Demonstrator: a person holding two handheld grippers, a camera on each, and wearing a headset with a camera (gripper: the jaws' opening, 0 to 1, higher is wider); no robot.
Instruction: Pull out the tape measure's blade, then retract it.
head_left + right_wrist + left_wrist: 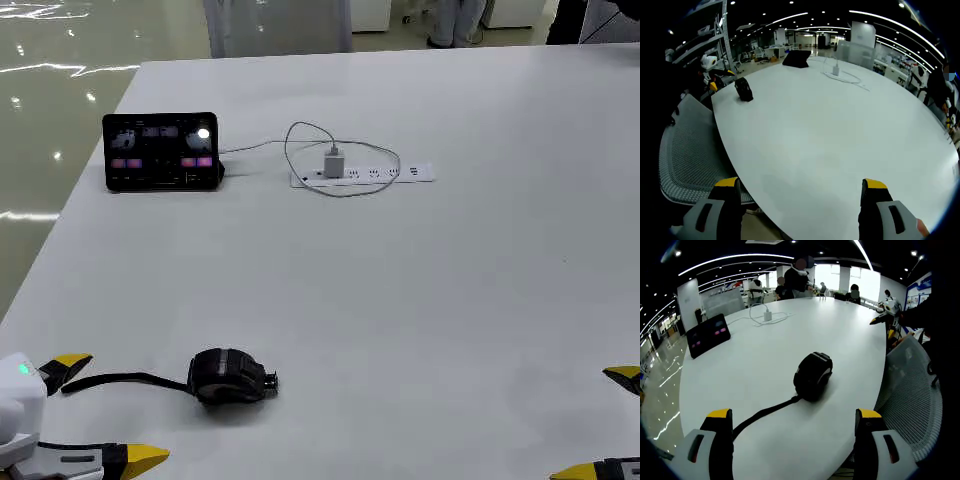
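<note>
A black tape measure (231, 376) lies on the white table (400, 290) near its front left, with a black wrist strap (125, 381) trailing to the left. My left gripper (105, 410) is open at the bottom left corner, its yellow tips either side of the strap's end. In the left gripper view the tape measure (813, 375) sits just ahead of the open left gripper (793, 421), strap (765, 412) running back between the jaws. My right gripper (612, 422) is open at the bottom right, far from the tape measure (744, 89). The right gripper (801, 186) holds nothing.
A black tablet (160, 151) stands at the back left. A white power strip (365, 174) with a charger and looped cable (335, 160) lies behind the middle. A grey mesh chair (687, 160) sits at the table's front edge. People stand beyond the far edge.
</note>
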